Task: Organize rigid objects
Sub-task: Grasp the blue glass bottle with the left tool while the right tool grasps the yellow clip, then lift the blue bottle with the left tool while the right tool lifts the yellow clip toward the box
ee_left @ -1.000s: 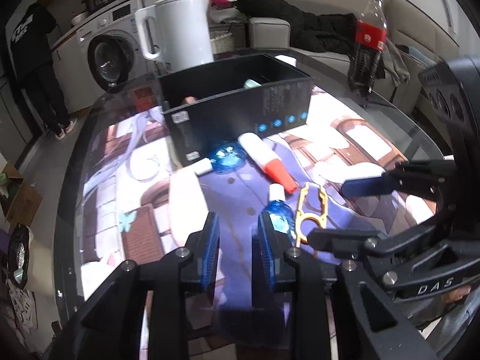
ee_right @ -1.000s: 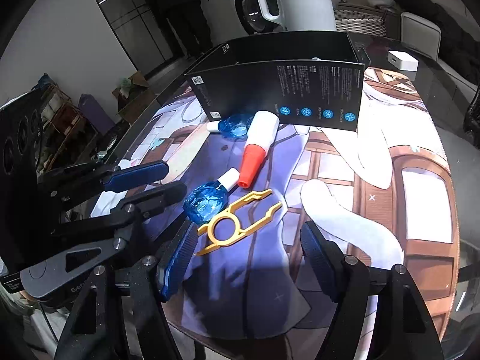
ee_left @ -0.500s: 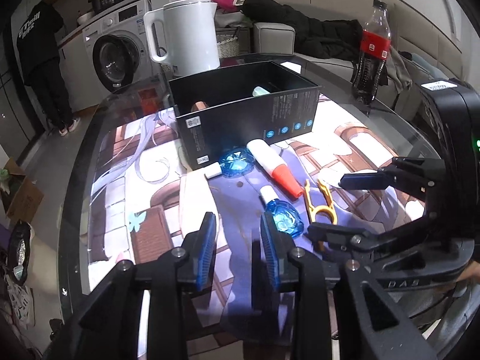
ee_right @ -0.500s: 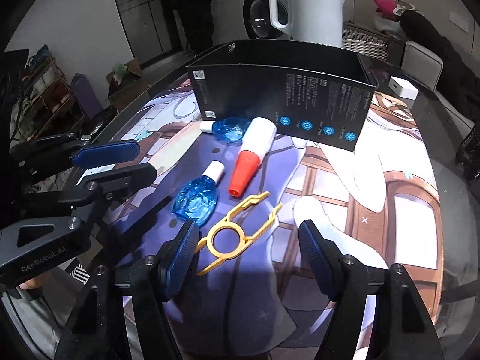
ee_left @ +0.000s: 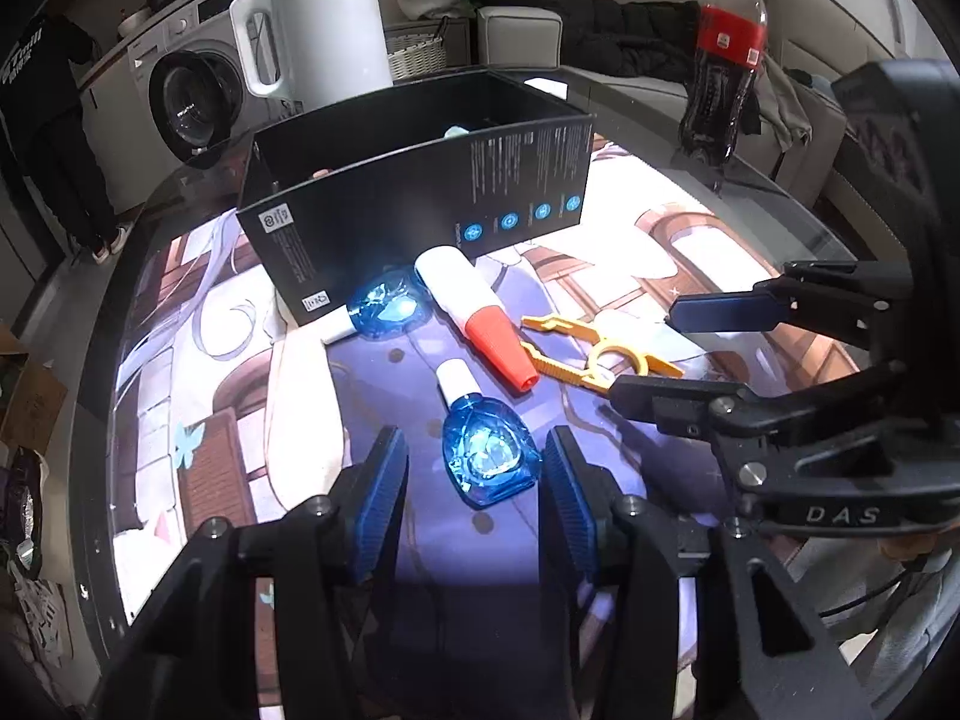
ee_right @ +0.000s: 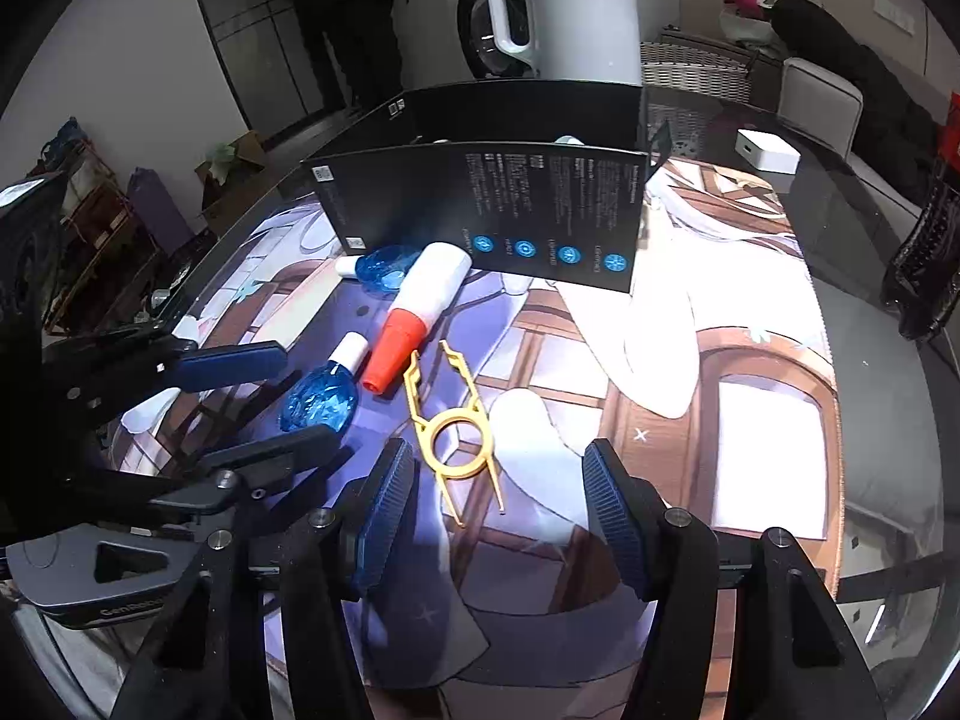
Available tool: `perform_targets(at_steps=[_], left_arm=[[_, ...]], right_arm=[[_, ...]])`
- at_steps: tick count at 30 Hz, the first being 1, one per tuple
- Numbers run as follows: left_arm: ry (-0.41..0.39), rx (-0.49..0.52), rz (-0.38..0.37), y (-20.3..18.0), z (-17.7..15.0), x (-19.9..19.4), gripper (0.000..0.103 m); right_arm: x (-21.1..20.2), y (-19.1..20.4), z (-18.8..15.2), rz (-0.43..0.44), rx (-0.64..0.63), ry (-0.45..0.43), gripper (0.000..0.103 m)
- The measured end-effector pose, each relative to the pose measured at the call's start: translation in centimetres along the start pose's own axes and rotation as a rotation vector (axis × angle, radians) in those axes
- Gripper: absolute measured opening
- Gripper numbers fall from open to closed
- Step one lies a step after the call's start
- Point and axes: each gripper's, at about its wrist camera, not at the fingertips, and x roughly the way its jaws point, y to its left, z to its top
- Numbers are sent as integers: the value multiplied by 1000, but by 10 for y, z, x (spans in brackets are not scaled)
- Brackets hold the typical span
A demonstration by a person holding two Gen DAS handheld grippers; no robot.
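A blue bottle with a white cap (ee_left: 486, 456) lies on the mat between the jaws of my left gripper (ee_left: 474, 498). Those jaws are opening and the pads stand clear of the bottle. A yellow plastic tool (ee_right: 456, 438) lies flat just ahead of my right gripper (ee_right: 498, 516), its handle end between the closing jaws, untouched. A second blue bottle (ee_left: 384, 309) and a white tube with a red cap (ee_left: 474, 312) rest against the open black box (ee_left: 420, 180). The box holds a few items, mostly hidden.
A white kettle (ee_left: 324, 24) stands behind the box and a cola bottle (ee_left: 726, 60) at the far right. A small white box (ee_right: 768, 150) sits on the glass table beyond the picture mat (ee_right: 750, 360). A person (ee_left: 54, 120) stands by the washing machine (ee_left: 192, 96).
My left gripper has moved forward and widened, so the near blue bottle now lies between its jaws. My right gripper has narrowed and shifted over the yellow tool.
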Motion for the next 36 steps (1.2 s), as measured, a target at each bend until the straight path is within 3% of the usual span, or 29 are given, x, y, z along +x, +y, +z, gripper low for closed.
perform_targets(at_steps=[3, 12, 16, 19, 23, 24, 26, 33, 36], left_arm=[[22, -13, -30, 4, 2, 5, 29], [30, -59, 15, 22, -3, 2, 29], [32, -62, 21, 25, -6, 0, 29], [41, -62, 28, 24, -6, 2, 30], [40, -57, 36, 23, -5, 3, 41], [39, -57, 37, 23, -5, 3, 41], [43, -55, 29, 22, -4, 4, 29], [39, -34, 41, 20, -3, 3, 28], [1, -32, 53, 20, -1, -5, 28]], right_arm=[[4, 5, 4, 22, -23, 2, 60], [16, 29, 11, 55, -121, -15, 59], [18, 30, 11, 56, -143, -29, 47], [17, 28, 10, 65, -139, -29, 27], [14, 22, 7, 81, -122, -29, 26], [13, 22, 7, 81, -122, -29, 26], [13, 22, 7, 81, -123, -29, 26], [10, 20, 6, 79, -114, -30, 26], [3, 18, 8, 82, -105, -60, 26]])
